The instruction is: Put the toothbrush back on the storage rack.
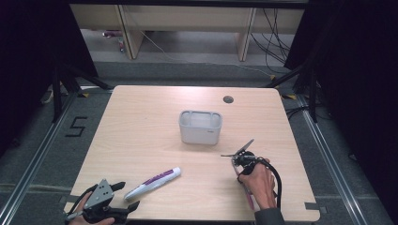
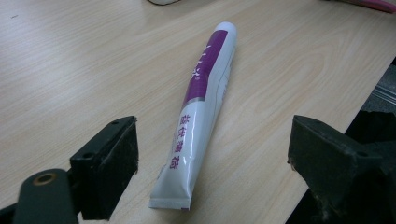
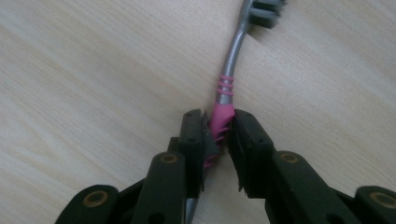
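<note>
Right tool [image 3: 218, 135] pinched tight on pink-and-grey plastic toothbrush [image 3: 227, 88], jaws clamping the pink grip section, grey neck and bristled head running forward over the light wood surface [image 3: 93, 70]. In the high view, right tool [image 1: 233, 157] at the right-front part of the surface, toothbrush handle [image 1: 248, 196] trailing back beside the person's hand [image 1: 259, 180], black cable looping off behind.

Left tool [image 2: 212, 154] spread wide, holding nothing, jaws either side of the crimped end of a white-and-purple toothpaste tube [image 2: 201, 107], apart from it. Tube flat on the surface, cap end pointing away. In the high view, left tool [image 1: 129, 196] at the front-left edge, grey three-cornered plate on top, tube [image 1: 153, 183] just beyond it, lying diagonally.

White plastic rectangular holder with compartments [image 1: 200, 126] upright mid-surface, well apart from both tools. Round dark grommet hole [image 1: 228, 99] near the far edge. Bare surface between tools and holder.
</note>
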Available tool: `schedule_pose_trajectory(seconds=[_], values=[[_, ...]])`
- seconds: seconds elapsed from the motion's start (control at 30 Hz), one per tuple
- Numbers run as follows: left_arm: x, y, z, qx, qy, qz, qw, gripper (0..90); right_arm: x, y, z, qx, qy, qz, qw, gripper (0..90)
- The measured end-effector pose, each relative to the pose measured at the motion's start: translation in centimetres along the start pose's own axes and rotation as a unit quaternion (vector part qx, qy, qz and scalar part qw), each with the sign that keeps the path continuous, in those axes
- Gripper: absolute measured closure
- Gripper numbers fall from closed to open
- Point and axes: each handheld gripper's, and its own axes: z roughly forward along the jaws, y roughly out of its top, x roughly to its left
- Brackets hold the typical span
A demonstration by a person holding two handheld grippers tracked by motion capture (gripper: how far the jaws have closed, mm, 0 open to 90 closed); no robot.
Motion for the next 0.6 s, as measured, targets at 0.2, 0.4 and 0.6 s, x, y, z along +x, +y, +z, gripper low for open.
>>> schedule_pose_trajectory(seconds=[0.2, 0.4, 0.6], values=[[-0.05, -0.01, 0.03, -0.003, 0.002, 0.0, 1.0, 15.4, -0.48, 0.21, -0.06, 0.021, 0.001, -0.016, 0.9996, 77.5], [-0.06, 0.01, 0.01, -0.004, 0.001, 0.0, 1.0, 15.4, -0.63, 0.59, 0.08, 0.034, -0.001, -0.036, 0.9988, 80.6], [-0.03, 0.01, 0.01, -0.002, 0.002, 0.002, 1.0, 15.4, -0.62, 0.82, 0.1, 0.044, -0.002, -0.03, 0.9986, 81.1]])
